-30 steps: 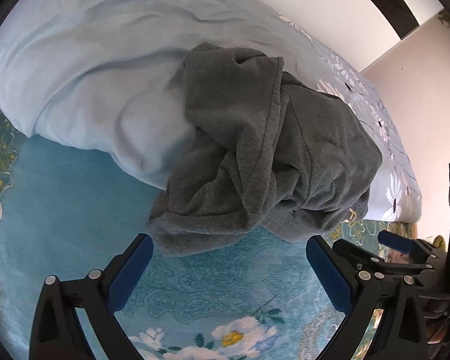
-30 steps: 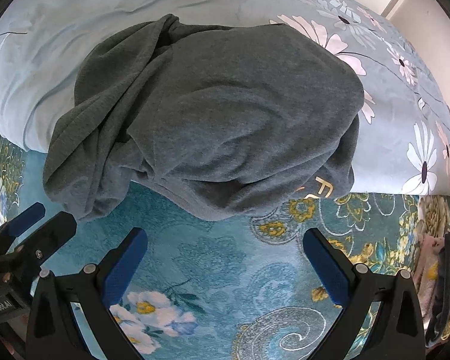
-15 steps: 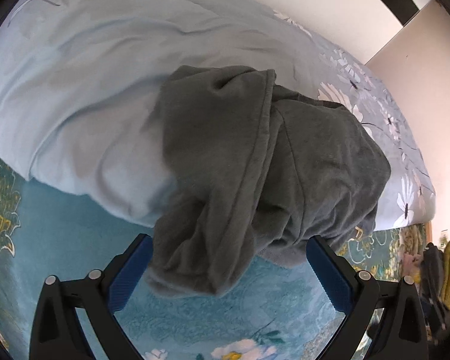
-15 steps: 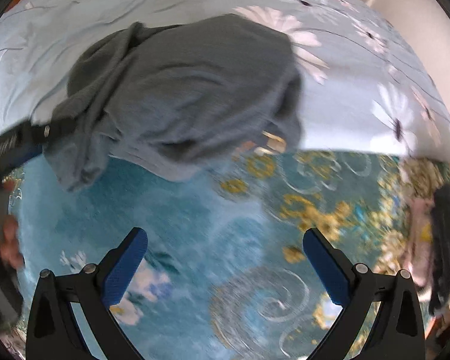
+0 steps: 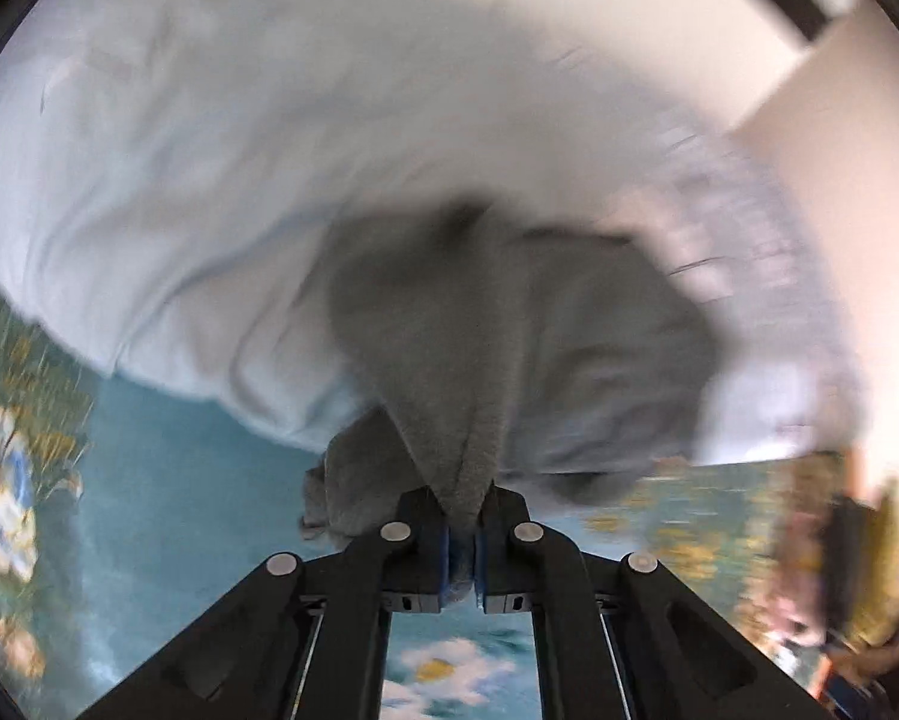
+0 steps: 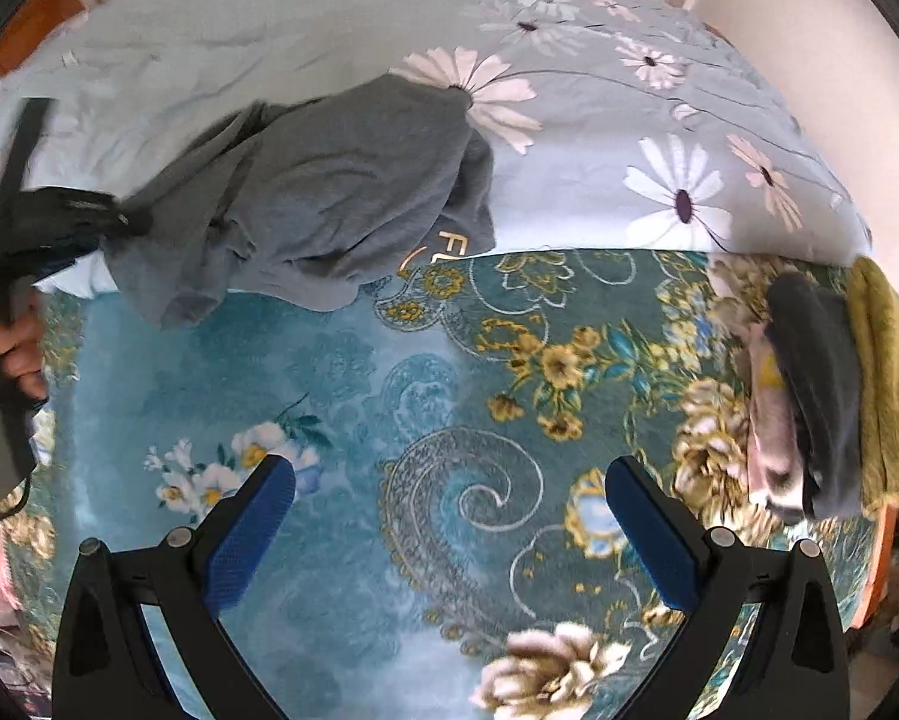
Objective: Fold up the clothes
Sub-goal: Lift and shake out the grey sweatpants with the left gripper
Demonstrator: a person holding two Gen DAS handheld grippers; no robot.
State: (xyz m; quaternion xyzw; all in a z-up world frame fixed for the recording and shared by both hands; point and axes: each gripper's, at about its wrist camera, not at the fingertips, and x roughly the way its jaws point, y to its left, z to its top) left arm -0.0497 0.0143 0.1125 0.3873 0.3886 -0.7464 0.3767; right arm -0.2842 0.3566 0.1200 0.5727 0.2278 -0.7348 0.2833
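A crumpled grey garment [image 5: 449, 330] lies half on the pale duvet and half on the teal blanket. My left gripper [image 5: 462, 516] is shut on a fold of its near edge, and the cloth runs taut up from the pads. The left wrist view is blurred. In the right wrist view the same grey garment [image 6: 341, 180], with light lettering near its hem, is drawn to a point at the far left, where the left gripper [image 6: 107, 219] grips it. My right gripper [image 6: 449, 510] hangs open over the blanket, to the right of the garment, with nothing between its blue pads [image 6: 251, 534].
A light-blue duvet with white daisies [image 6: 629, 120] covers the back. A teal floral blanket [image 6: 419, 360] spreads in front. At the right edge sits a pile of dark and pink clothes [image 6: 809, 390] on an olive towel [image 6: 887, 390]. A person's hand [image 6: 20, 354] shows far left.
My left gripper has shut on the garment's near edge and risen, pulling the cloth taut. My right gripper has swung right and upward, away from the garment, still open.
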